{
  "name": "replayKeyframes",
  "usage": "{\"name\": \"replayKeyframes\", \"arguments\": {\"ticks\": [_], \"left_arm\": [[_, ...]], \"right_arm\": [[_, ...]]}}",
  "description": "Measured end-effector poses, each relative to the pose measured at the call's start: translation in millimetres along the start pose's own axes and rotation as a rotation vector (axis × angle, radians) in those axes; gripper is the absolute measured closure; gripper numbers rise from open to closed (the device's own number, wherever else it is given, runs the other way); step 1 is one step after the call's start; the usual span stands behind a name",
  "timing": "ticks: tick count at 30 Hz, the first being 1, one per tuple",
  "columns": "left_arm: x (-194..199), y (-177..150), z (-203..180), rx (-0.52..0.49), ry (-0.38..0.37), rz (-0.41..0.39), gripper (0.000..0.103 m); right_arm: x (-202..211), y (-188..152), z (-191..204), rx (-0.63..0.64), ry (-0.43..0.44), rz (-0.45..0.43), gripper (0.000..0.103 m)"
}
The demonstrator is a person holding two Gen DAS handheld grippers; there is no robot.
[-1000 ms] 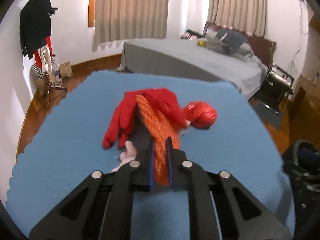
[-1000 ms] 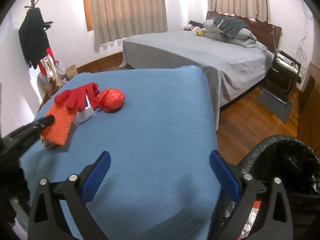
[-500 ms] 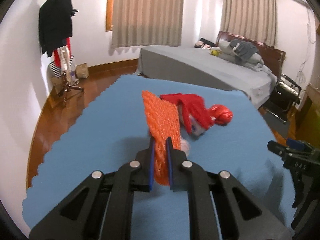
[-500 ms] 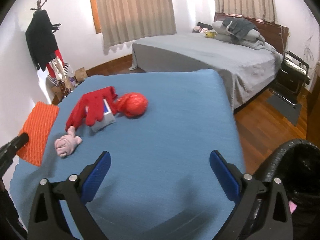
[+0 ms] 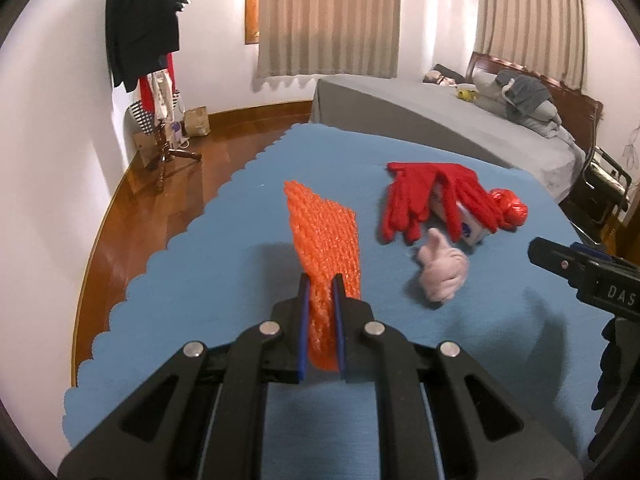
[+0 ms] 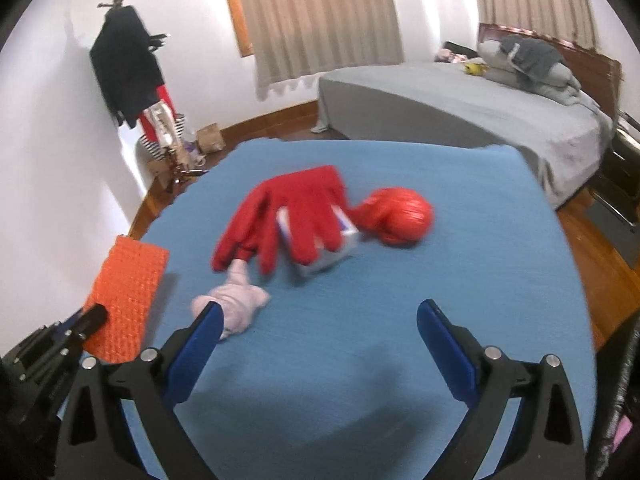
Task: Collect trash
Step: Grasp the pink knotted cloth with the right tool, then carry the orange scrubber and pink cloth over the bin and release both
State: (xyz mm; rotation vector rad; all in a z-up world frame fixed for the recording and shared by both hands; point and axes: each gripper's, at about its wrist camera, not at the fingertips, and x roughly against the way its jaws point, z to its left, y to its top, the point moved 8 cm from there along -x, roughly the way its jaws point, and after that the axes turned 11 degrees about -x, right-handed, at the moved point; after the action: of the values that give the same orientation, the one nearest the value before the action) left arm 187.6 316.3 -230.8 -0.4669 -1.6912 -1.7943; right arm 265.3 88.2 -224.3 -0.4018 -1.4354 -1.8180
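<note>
My left gripper (image 5: 320, 284) is shut on an orange foam net sleeve (image 5: 326, 236) and holds it above the blue table (image 5: 224, 256); the sleeve also shows at the left of the right wrist view (image 6: 128, 292). On the table lie red gloves (image 6: 296, 212) draped over a small white box (image 6: 344, 244), a crumpled red bag (image 6: 400, 216) and a pale pink cloth wad (image 6: 236, 304). My right gripper (image 6: 320, 320) is open and empty above the table, near the pink wad.
A black bin bag edge (image 6: 624, 392) shows at the far right. A grey bed (image 6: 460, 104) stands behind the table. A coat rack (image 6: 128, 68) with clothes stands at the left wall. The table's left edge (image 5: 132, 288) is scalloped.
My left gripper has lifted the orange sleeve away from the pile and drawn back leftward. My right gripper has swung left toward the pile, away from the bin bag.
</note>
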Motion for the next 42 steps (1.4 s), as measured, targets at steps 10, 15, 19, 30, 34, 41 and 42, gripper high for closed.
{"name": "replayKeyframes", "arguments": {"ticks": [10, 15, 19, 30, 34, 41, 42], "left_arm": [[-2, -5, 31, 0.040, 0.026, -0.003, 0.093], [-4, -9, 36, 0.048, 0.028, 0.002, 0.093], [-4, -9, 36, 0.049, 0.026, 0.001, 0.093], [19, 8, 7, 0.024, -0.008, -0.048, 0.093], [35, 21, -22, 0.002, -0.053, -0.072, 0.093], [61, 35, -72, -0.047, -0.126, -0.110, 0.093], [65, 37, -81, -0.053, -0.139, -0.115, 0.093]], "right_arm": [[-43, -19, 47, 0.064, 0.021, 0.096, 0.016], [-64, -28, 56, 0.086, 0.012, 0.145, 0.033], [-62, -35, 72, 0.135, 0.065, 0.175, 0.063], [7, -7, 53, 0.124, 0.092, 0.064, 0.064], [38, 4, 35, 0.097, 0.095, 0.027, 0.064], [80, 16, -4, 0.049, 0.071, -0.027, 0.064], [87, 17, -11, 0.041, 0.066, -0.036, 0.064]]}}
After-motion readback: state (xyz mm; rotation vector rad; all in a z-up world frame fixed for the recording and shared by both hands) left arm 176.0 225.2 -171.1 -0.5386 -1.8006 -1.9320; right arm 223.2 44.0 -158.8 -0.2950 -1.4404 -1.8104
